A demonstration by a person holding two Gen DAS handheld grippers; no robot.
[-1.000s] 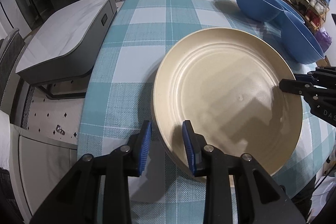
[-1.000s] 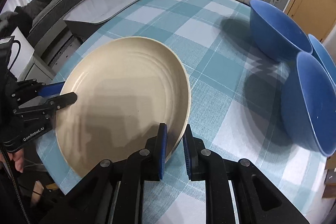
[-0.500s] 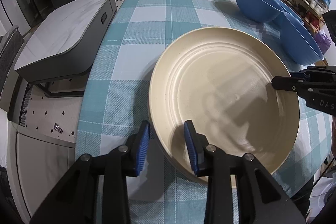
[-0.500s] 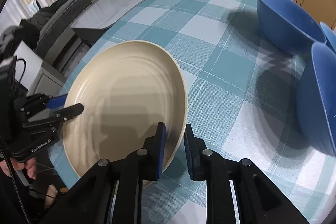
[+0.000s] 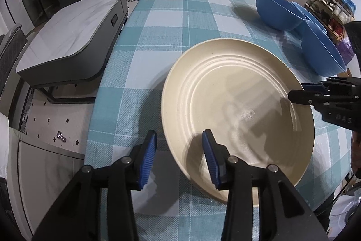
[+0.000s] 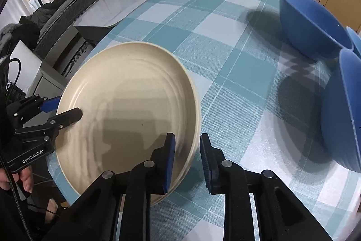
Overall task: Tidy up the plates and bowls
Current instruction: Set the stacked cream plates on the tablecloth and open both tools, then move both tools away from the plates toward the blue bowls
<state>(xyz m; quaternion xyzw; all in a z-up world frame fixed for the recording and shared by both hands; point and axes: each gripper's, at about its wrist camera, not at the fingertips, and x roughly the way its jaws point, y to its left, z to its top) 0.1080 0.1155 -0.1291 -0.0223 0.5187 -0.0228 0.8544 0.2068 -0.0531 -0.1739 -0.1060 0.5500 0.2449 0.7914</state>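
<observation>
Releasing cream plate [image 5: 237, 105] onto surface [image 5: 180, 22]: left claw [image 5: 179, 156] and right claw [image 6: 186, 156] opening, rim between, unclamped; blue bowls [image 5: 278, 9] far right unstacked.

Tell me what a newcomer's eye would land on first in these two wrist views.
The big cream plate dominates, lying on the teal checked tablecloth near the table's front edge. The left gripper and right gripper straddle opposite sides of its rim, jaws opening with the rim between them. Next, the blue bowls clustered at the table's far right.
</observation>
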